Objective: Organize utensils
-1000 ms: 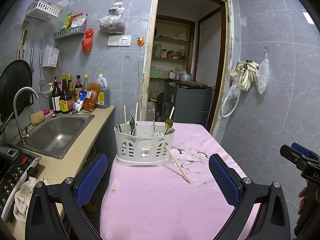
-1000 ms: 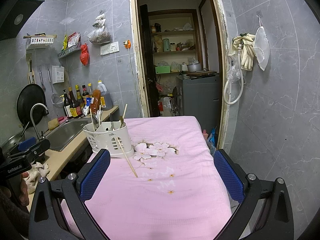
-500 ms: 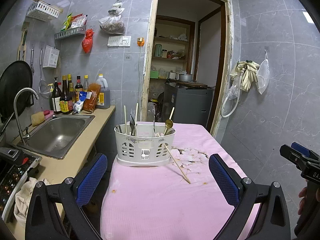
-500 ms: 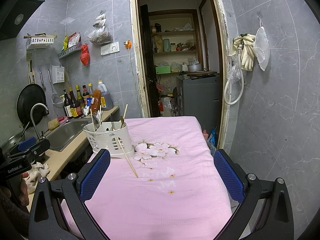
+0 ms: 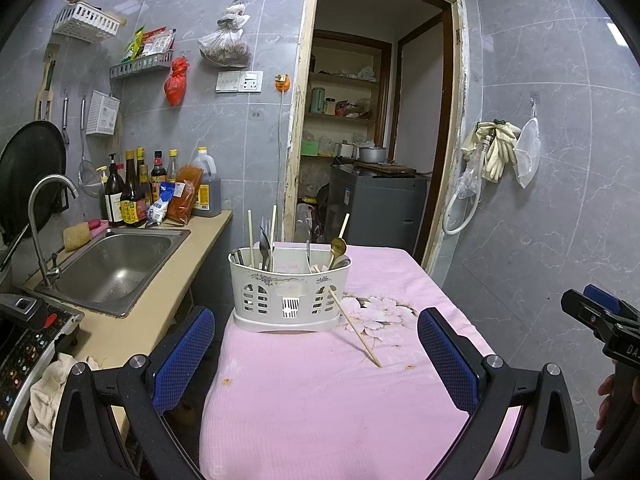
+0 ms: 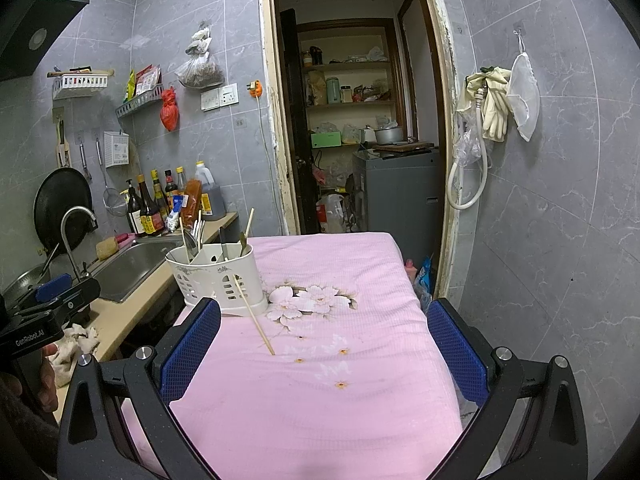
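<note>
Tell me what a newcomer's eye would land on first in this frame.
The white plastic utensil caddy standing at the far left of the pink flowered tablecloth, stuffed with spoons, forks and chopsticks. Next, the single wooden chopstick leaning against the caddy's front, tip on the cloth. Both open grippers, left and right, hold nothing.

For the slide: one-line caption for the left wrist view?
Open left gripper faces a white utensil caddy on the pink tablecloth, one chopstick leaning against it.
</note>
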`<state>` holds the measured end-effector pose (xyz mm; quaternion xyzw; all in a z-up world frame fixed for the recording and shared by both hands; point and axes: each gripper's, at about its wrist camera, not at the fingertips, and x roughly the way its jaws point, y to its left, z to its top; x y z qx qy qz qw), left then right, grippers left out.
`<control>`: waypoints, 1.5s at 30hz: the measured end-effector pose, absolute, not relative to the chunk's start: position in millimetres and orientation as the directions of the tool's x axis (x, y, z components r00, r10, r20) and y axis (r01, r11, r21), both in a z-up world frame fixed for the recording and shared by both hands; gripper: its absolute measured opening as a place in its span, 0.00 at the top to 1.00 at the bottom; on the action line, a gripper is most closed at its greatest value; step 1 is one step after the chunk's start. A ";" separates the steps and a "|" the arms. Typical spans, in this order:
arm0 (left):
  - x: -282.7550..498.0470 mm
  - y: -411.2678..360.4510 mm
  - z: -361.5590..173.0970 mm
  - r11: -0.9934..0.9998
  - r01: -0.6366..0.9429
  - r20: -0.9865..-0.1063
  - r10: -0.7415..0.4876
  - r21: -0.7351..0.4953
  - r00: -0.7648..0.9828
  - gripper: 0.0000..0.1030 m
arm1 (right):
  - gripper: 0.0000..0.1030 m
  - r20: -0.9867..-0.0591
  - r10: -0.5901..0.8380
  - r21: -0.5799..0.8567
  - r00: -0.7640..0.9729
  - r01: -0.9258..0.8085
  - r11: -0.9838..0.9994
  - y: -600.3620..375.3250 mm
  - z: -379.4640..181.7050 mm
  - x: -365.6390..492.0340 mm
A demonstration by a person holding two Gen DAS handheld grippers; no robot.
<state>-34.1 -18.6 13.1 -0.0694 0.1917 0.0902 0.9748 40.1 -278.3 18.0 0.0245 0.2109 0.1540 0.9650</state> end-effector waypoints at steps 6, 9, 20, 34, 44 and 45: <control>-33.9 -17.9 13.0 0.974 -0.202 -0.386 0.150 -0.100 0.910 0.01 | 0.01 -0.400 0.306 0.112 0.864 -0.286 0.952 -277.9 17.9 39.5; -33.6 -17.7 12.8 0.974 -0.201 -0.387 0.148 -0.100 0.910 0.01 | 0.02 -0.401 0.306 0.112 0.863 -0.286 0.952 -277.9 17.6 40.2; -33.3 -17.7 12.5 0.975 -0.201 -0.389 0.147 -0.100 0.909 0.01 | 0.02 -0.401 0.306 0.112 0.863 -0.285 0.952 -277.8 17.8 39.8; -33.4 -15.1 14.1 0.975 -0.201 -0.391 0.147 -0.100 0.908 0.01 | 0.02 -0.401 0.306 0.111 0.863 -0.286 0.952 -278.2 17.8 40.8; -29.3 -11.8 11.8 0.975 -0.203 -0.396 0.152 -0.091 0.906 0.01 | 0.02 -0.403 0.306 0.111 0.863 -0.286 0.952 -278.1 17.5 41.8; -27.9 -13.2 10.4 0.975 -0.205 -0.397 0.154 -0.089 0.905 0.01 | 0.02 -0.402 0.307 0.111 0.863 -0.287 0.952 -278.1 17.5 41.7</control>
